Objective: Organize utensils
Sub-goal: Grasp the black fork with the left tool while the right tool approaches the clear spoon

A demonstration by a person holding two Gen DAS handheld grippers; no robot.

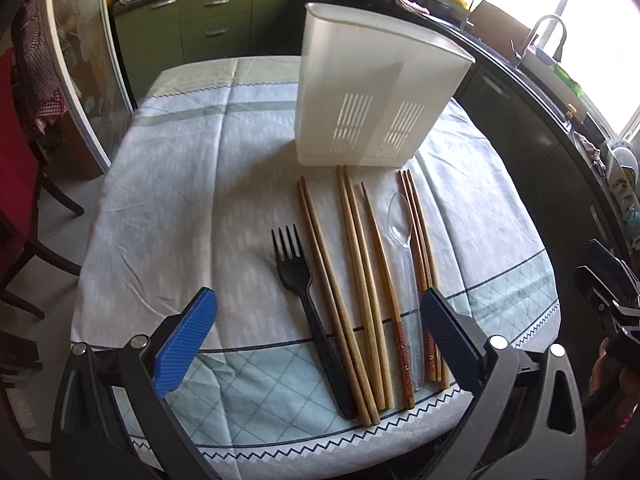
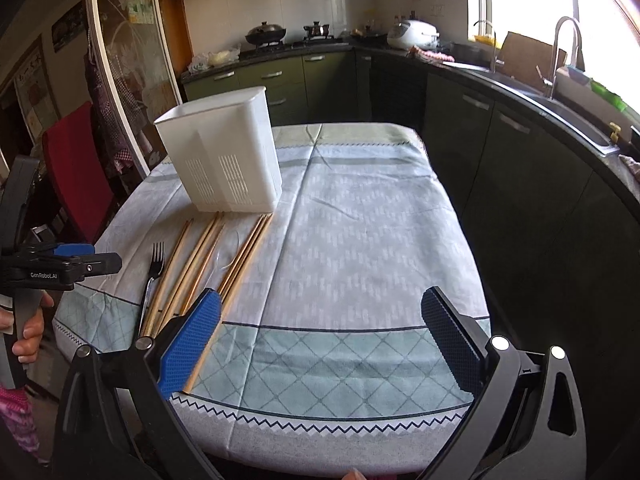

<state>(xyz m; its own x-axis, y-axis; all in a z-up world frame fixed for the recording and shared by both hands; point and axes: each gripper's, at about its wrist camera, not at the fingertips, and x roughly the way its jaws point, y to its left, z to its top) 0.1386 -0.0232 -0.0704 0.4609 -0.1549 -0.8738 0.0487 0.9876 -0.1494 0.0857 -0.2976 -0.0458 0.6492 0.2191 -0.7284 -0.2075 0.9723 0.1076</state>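
Note:
A white plastic utensil holder (image 1: 372,92) stands upright on the table, also in the right wrist view (image 2: 224,152). In front of it lie a black plastic fork (image 1: 304,300), several wooden chopsticks (image 1: 352,292), and a clear plastic spoon (image 1: 404,248) among them. My left gripper (image 1: 320,340) is open and empty, above the handle ends of the utensils. My right gripper (image 2: 320,340) is open and empty over bare cloth, to the right of the chopsticks (image 2: 224,268) and fork (image 2: 154,276).
The table has a pale blue patterned cloth (image 2: 360,240). A red chair (image 2: 76,176) stands at its left. Dark kitchen counters with a sink (image 2: 560,96) run along the right. The left gripper shows at the left edge of the right wrist view (image 2: 60,264).

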